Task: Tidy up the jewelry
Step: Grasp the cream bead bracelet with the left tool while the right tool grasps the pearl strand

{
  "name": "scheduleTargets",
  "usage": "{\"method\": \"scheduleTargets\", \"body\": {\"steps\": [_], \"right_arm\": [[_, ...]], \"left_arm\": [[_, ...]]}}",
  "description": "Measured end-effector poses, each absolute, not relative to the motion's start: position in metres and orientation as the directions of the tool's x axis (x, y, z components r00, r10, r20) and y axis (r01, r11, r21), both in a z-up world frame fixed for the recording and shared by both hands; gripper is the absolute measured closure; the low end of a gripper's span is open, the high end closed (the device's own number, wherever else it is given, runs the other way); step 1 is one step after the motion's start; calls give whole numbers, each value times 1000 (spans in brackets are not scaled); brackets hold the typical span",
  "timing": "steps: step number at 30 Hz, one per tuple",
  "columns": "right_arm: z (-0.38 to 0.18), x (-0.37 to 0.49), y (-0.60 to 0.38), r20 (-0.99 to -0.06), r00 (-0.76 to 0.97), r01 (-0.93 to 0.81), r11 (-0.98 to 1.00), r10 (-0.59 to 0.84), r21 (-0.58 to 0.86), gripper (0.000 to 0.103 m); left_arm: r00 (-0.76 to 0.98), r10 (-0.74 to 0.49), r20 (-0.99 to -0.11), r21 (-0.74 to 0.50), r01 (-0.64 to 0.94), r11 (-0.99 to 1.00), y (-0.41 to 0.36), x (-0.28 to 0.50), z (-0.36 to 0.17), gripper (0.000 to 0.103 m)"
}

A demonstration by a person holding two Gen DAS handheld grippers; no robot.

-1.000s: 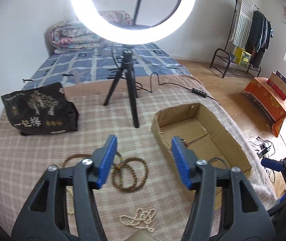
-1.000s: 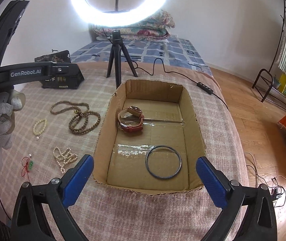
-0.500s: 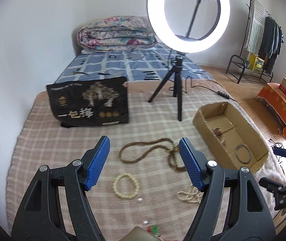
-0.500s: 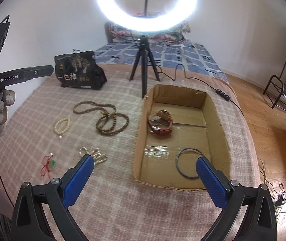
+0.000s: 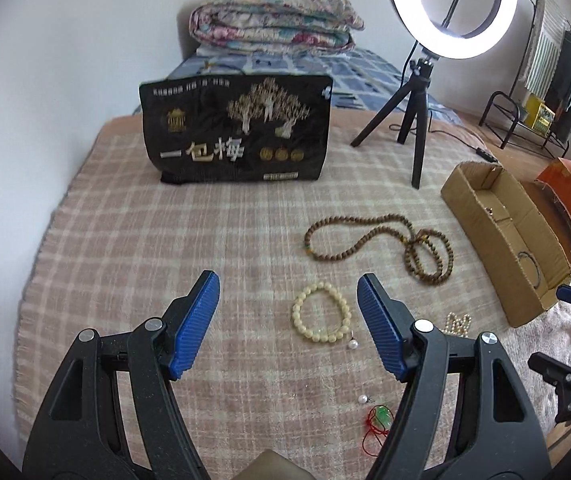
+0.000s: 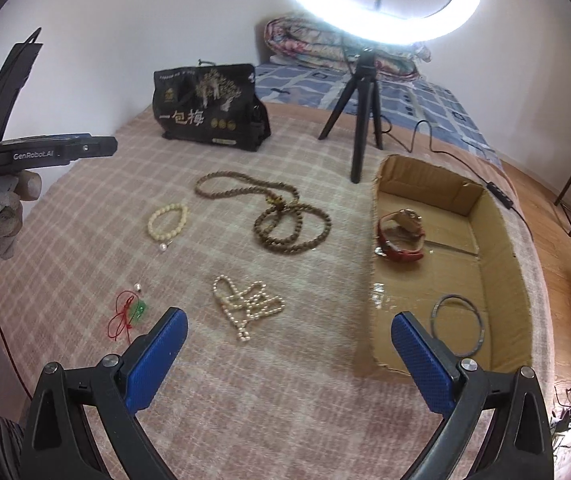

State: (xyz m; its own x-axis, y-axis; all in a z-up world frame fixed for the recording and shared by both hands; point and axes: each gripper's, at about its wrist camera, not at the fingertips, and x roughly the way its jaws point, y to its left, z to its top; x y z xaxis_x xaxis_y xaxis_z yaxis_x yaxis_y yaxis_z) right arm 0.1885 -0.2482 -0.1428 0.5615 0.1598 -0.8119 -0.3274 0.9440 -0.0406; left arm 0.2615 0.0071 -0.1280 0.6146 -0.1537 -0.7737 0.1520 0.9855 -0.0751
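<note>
Left gripper [image 5: 288, 302] spread and empty above the blanket [image 5: 165, 240]; cream bracelet [image 5: 321, 317] lies between its fingers, judged light, limp, bead-slippery: pinch across one side of the loop.

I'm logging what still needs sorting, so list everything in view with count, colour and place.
cardboard box: 1, brown, right on blanket
watch: 1, red strap, in box
ring bangle: 1, dark grey, in box
wooden bead necklace: 1, brown, blanket centre
cream bracelet: 1, between left gripper's fingers' line
pearl necklace: 1, white, heaped on blanket
red cord charm: 1, green pendant
loose pearls: 2, white
black bag: 1, far side
ring light: 1, on tripod
left gripper: open
right gripper: open
</note>
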Motion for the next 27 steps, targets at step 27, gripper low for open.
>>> {"method": "scheduleTargets", "body": {"steps": [27], "right_arm": [[-220, 222, -204, -894, 436, -333, 942, 105, -51, 10]], "left_arm": [[448, -205, -870, -159, 139, 977, 4, 295, -219, 64]]}}
